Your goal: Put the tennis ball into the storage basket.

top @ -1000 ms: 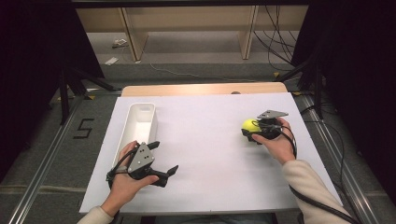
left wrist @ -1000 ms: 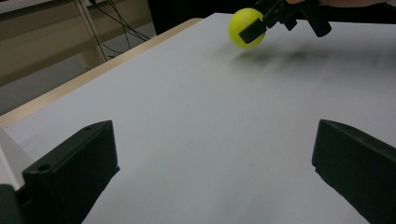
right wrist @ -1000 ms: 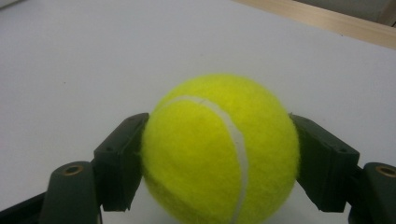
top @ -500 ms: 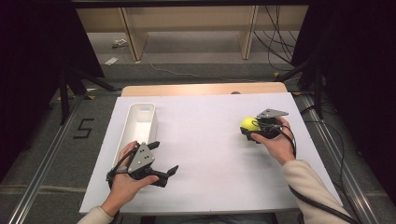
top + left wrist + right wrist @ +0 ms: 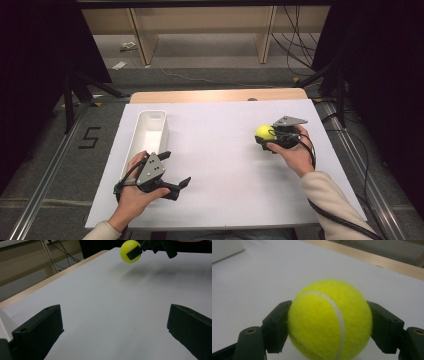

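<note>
A yellow tennis ball sits at the right of the white table sheet, clamped in my right gripper. Up close in the right gripper view the ball is pressed between both black pads. In the left gripper view the same ball hangs slightly above the sheet, casting a shadow beneath it. My left gripper rests low at the front left with its jaws spread wide and nothing between them; its fingers frame bare sheet.
A long white tray lies lengthwise at the left, just beyond my left hand. The wooden table edge runs along the back. Cables trail from my right gripper over the forearm.
The ball and my right gripper have shifted slightly toward the left. My left hand has kept still.
</note>
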A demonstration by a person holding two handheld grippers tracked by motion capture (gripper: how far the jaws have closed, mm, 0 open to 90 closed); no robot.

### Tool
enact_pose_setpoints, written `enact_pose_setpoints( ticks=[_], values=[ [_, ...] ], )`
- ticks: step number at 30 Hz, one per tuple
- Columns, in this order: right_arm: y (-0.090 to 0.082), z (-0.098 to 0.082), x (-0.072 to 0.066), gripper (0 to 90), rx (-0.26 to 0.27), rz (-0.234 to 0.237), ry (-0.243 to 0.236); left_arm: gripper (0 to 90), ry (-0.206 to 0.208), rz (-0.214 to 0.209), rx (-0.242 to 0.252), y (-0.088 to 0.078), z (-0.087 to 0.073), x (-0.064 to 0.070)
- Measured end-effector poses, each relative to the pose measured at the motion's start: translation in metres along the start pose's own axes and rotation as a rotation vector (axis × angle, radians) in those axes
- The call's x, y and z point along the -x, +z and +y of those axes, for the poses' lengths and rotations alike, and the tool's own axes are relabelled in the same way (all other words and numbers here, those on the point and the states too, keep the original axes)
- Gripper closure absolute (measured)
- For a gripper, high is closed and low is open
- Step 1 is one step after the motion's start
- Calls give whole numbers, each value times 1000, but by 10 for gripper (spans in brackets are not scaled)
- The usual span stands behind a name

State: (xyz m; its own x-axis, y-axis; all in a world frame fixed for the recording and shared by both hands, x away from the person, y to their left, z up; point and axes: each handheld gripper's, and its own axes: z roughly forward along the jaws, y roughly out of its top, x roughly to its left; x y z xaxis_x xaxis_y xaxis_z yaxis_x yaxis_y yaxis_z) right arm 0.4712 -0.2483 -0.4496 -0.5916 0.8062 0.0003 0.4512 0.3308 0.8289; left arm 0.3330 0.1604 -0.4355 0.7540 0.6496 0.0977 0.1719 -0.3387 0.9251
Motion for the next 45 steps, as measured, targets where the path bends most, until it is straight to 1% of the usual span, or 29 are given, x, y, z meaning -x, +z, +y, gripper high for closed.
enact_pose_setpoints(
  ticks=[9,15,18,45],
  values=[
    [-1,2,-1,263,19,10,5,0,-4,-3,-3,0,0,0],
    [-1,3,-3,263,26,12,0,0,-4,-3,-2,0,0,0],
    [-1,4,-4,263,27,12,-1,0,0,-2,-2,0,0,0],
    [-1,10,-16,264,43,31,-22,0,-3,-4,-2,0,0,0]
  ],
)
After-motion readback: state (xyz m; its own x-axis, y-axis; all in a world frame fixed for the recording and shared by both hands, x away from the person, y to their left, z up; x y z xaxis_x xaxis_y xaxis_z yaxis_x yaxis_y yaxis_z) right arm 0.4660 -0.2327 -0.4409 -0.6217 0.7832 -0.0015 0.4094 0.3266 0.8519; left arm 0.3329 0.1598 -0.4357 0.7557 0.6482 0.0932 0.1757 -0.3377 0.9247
